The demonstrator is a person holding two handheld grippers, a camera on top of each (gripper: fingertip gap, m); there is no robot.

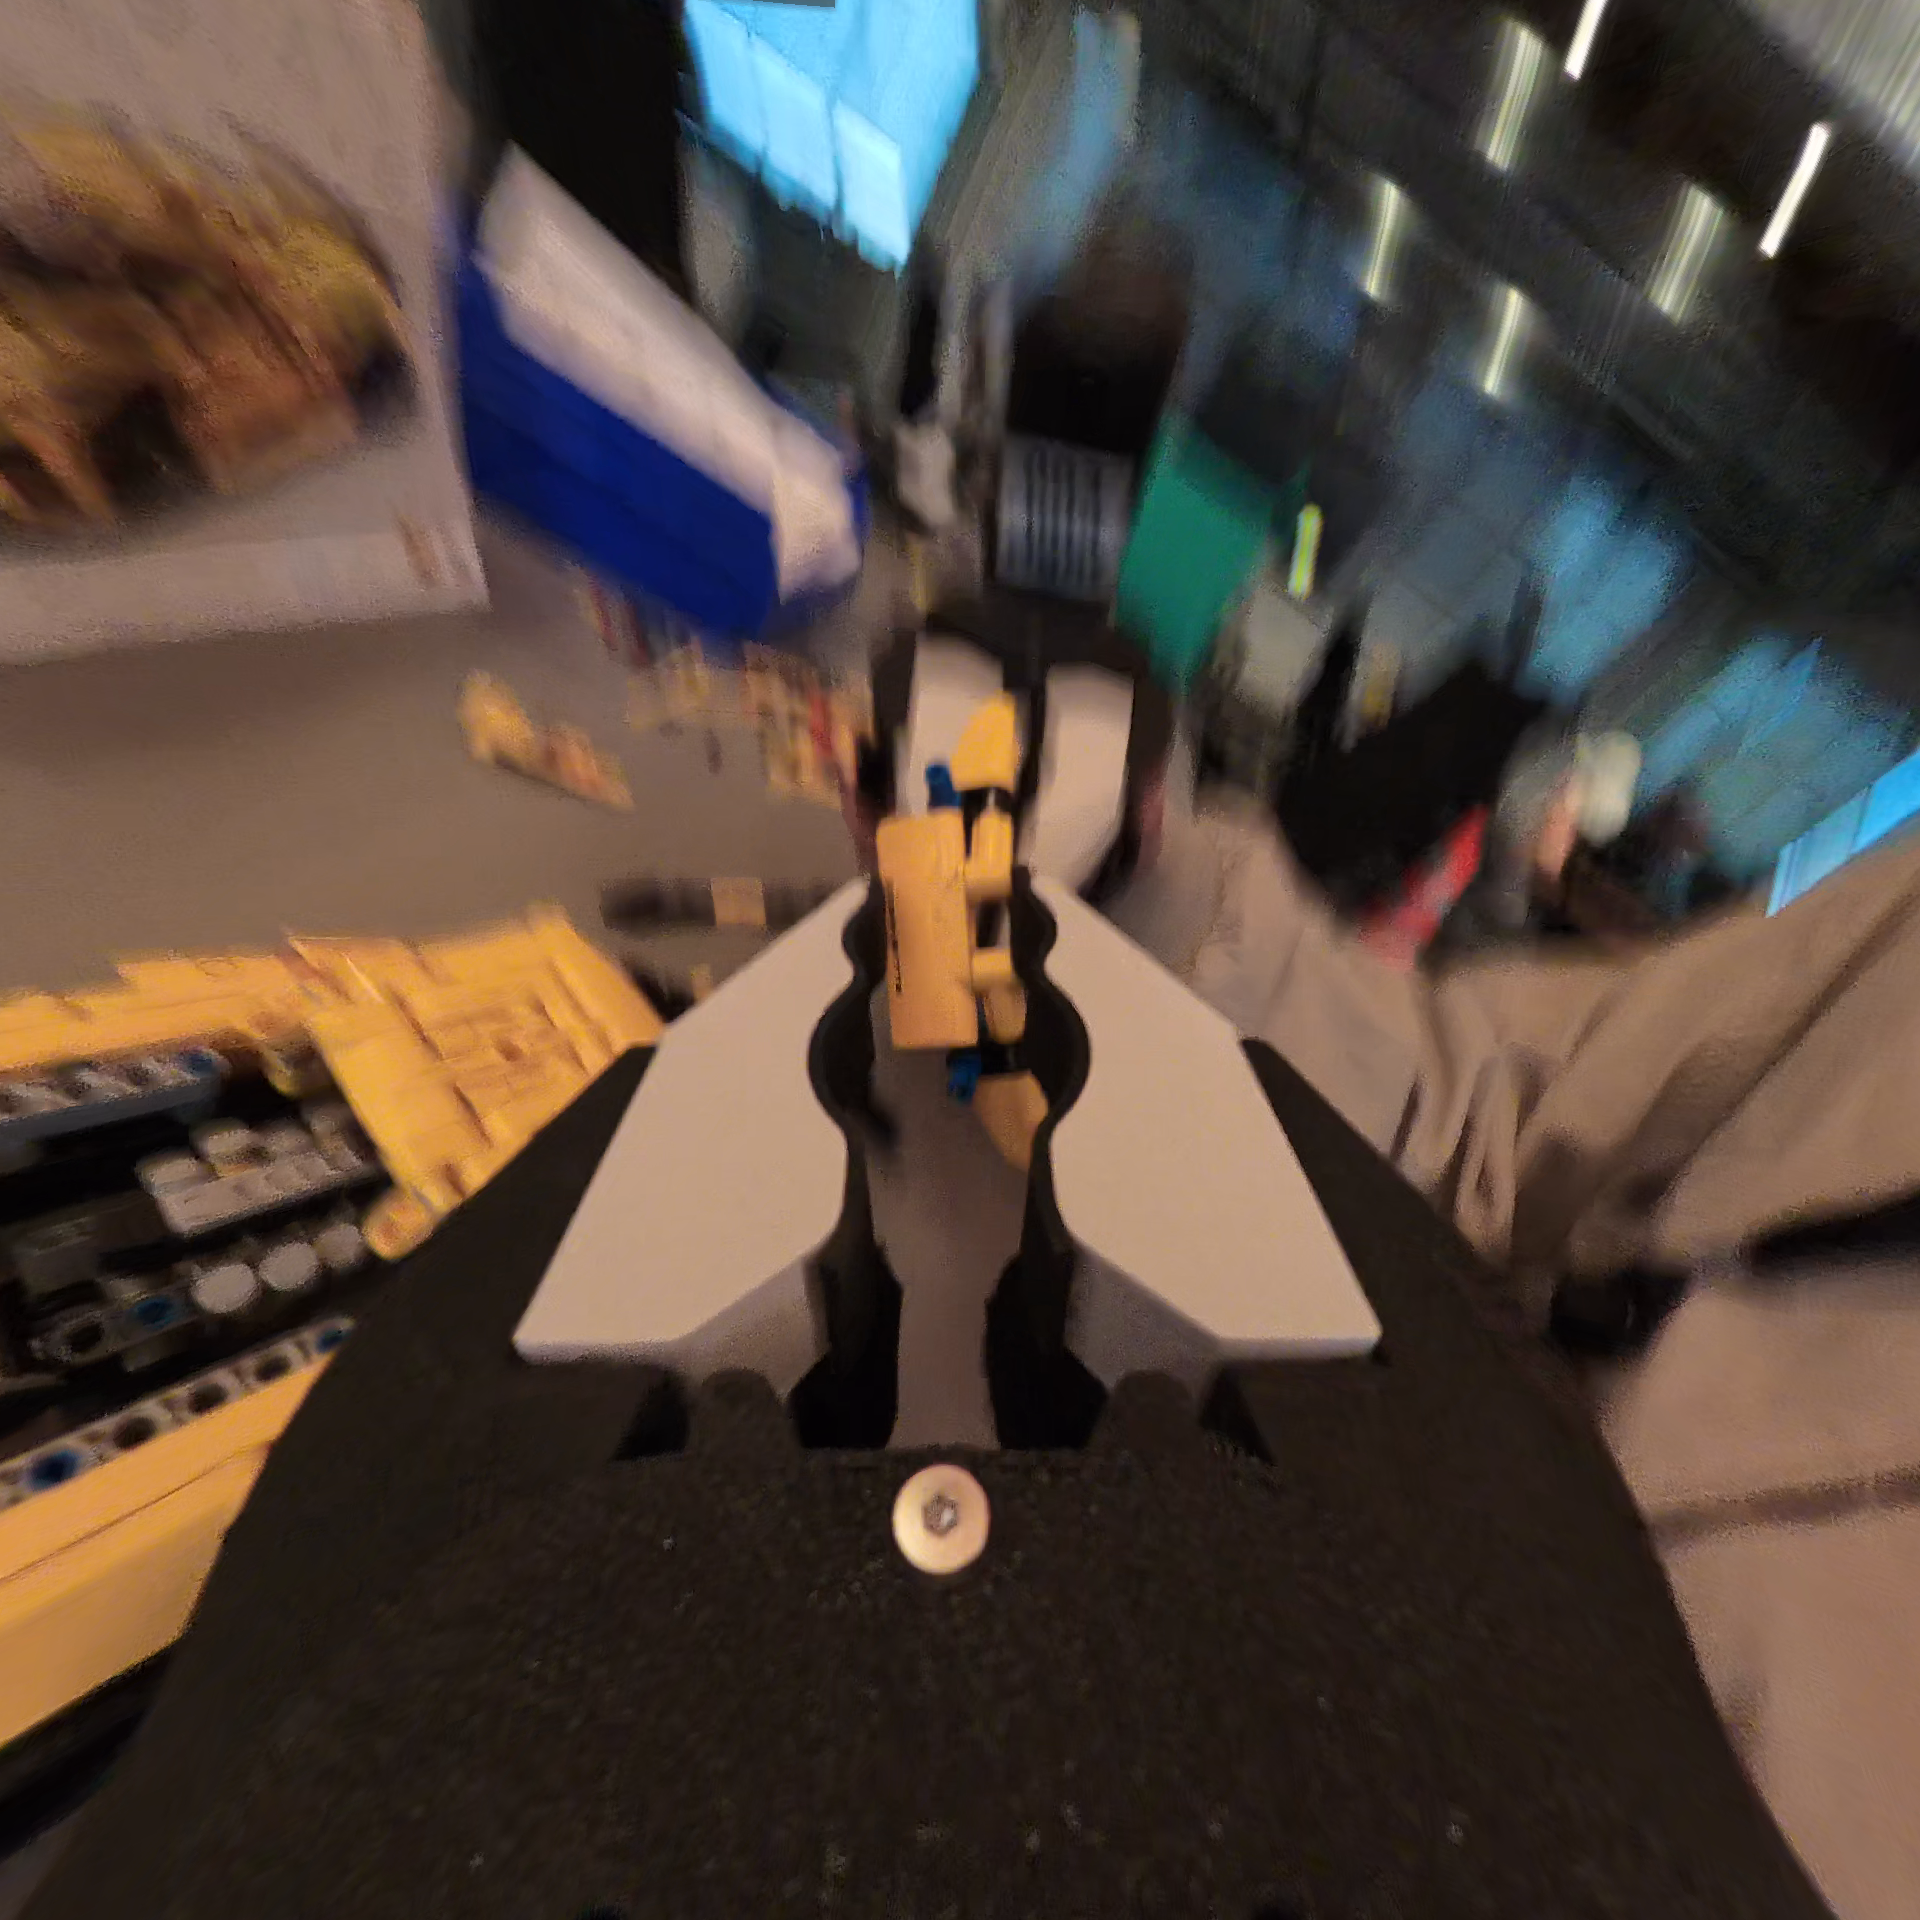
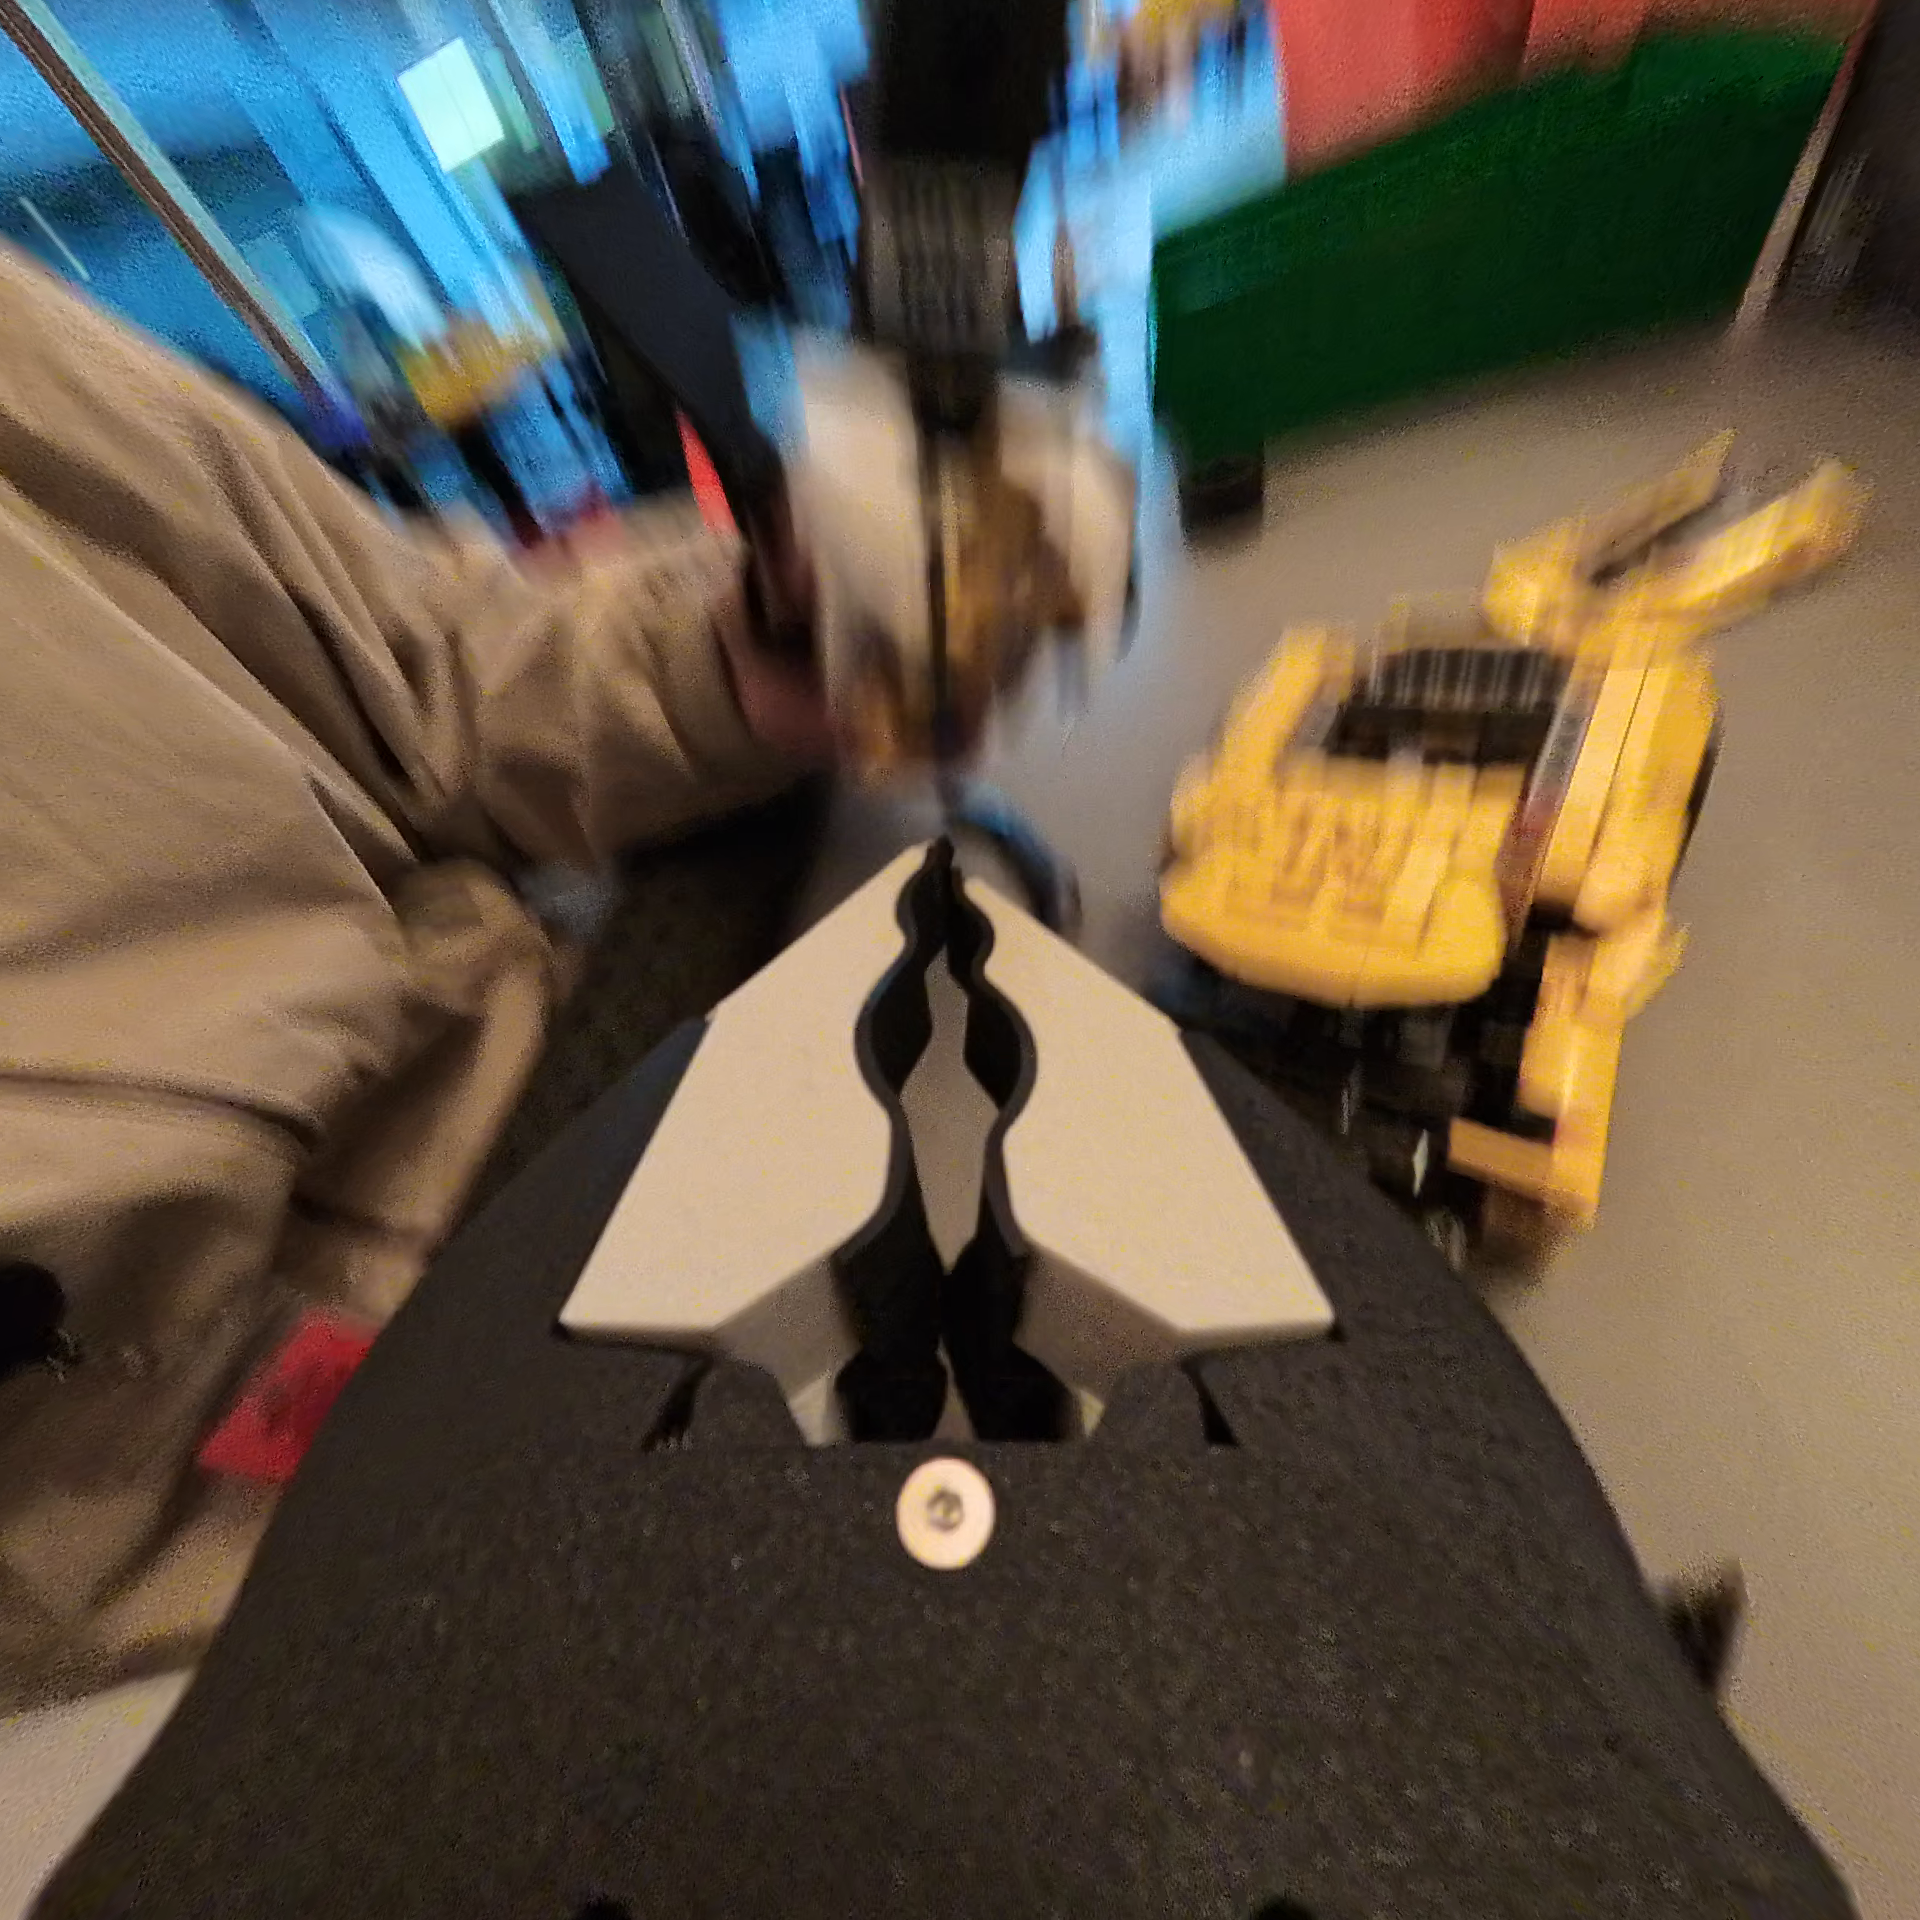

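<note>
My left gripper point(image 1: 951, 904) is shut on a small yellow brick assembly point(image 1: 930, 935) with blue pins, held upright between the white fingers point(image 1: 727, 1091). The right gripper point(image 1: 1081, 769) shows blurred just behind that assembly. In the right wrist view my right gripper point(image 2: 940, 868) is shut, with its tips touching; a thin dark bit shows at the tips, and I cannot tell what it is. It points at the left gripper point(image 2: 966, 540), which is blurred and holds the yellow piece point(image 2: 997, 582) a short way ahead.
A large yellow and black brick vehicle point(image 1: 312, 1091) point(image 2: 1434, 883) stands on the grey table. A booklet point(image 1: 187, 343), a blue and white box point(image 1: 644, 416) and loose yellow pieces point(image 1: 540, 738) lie farther back. A beige sleeve point(image 2: 312, 779) and a green bin point(image 2: 1455, 260) are nearby. My hands' fingertips stand some 4 cm from each other.
</note>
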